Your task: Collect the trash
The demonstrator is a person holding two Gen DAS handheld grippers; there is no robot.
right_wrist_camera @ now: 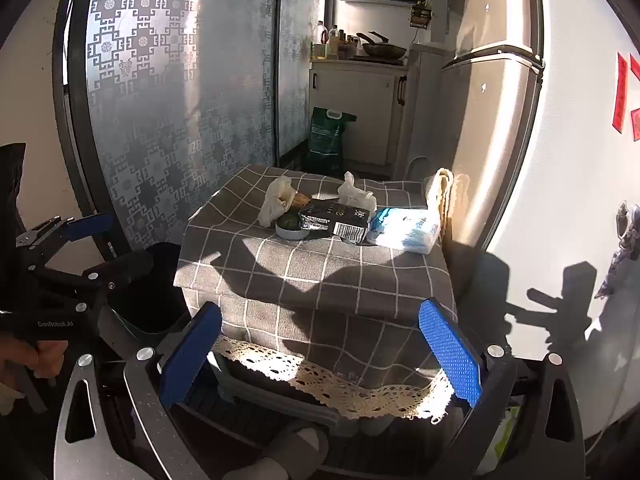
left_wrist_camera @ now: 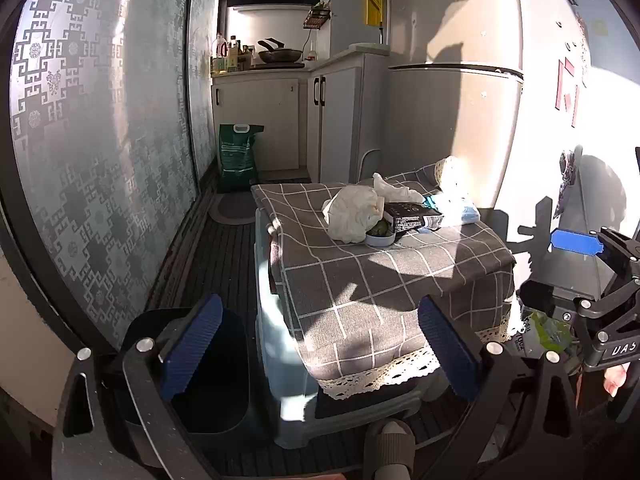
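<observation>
Left wrist view. Left gripper (left_wrist_camera: 320,344): jaws wide, empty, low centre. Bin (left_wrist_camera: 208,364): dark, open, lower left, beside the table (left_wrist_camera: 400,280). Trash at centre frame: crumpled tissue (left_wrist_camera: 352,212), dish (left_wrist_camera: 380,236), black box (left_wrist_camera: 412,216). Right gripper (left_wrist_camera: 576,240): right edge.

Right wrist view. Right gripper (right_wrist_camera: 320,352): jaws wide, empty, low centre. Second tissue (right_wrist_camera: 356,192) behind the box; blue pack (right_wrist_camera: 404,228), possibly wipes, centre right. Advice: take the tissue first, pinch its bulk from above, clear the dish, carry to the bin.
</observation>
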